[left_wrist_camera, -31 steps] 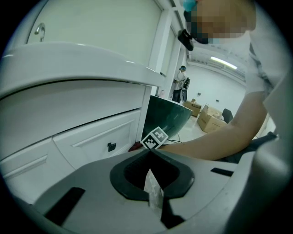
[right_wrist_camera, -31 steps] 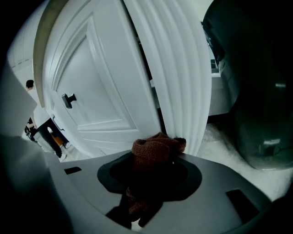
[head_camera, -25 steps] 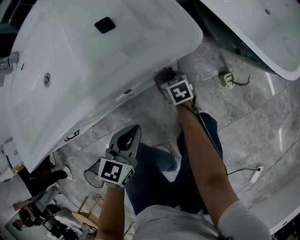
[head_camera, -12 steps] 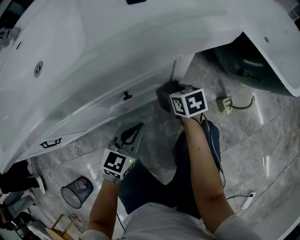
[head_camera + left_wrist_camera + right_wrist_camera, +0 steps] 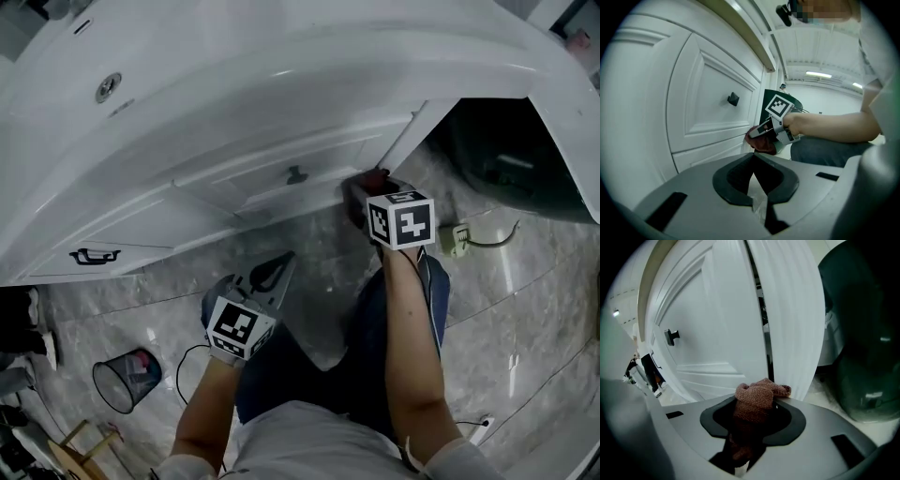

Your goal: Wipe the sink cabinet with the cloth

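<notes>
Right gripper view: pinching a bunched reddish-brown cloth (image 5: pixel 761 391) in the right claw (image 5: pixel 754 409). Holding it up against the white sink cabinet (image 5: pixel 722 319), as far as can be told, at the lower right corner of the door panel, just beside the fluted corner post (image 5: pixel 790 324). Looks like mid-wipe on the cabinet front, low down at its right edge. Holding the left claw (image 5: pixel 753 161) pressed together and empty, apart from the cabinet, above the floor (image 5: pixel 309 248). Next, probably: dragging the cloth left across the panel toward the dark knob (image 5: pixel 671 336), pressing it flat to the face and skirting the knob itself. Plenty of open room leftward along the door. Tighter to the right, with the post close by and a dark rounded thing (image 5: pixel 862 348) beyond it.
</notes>
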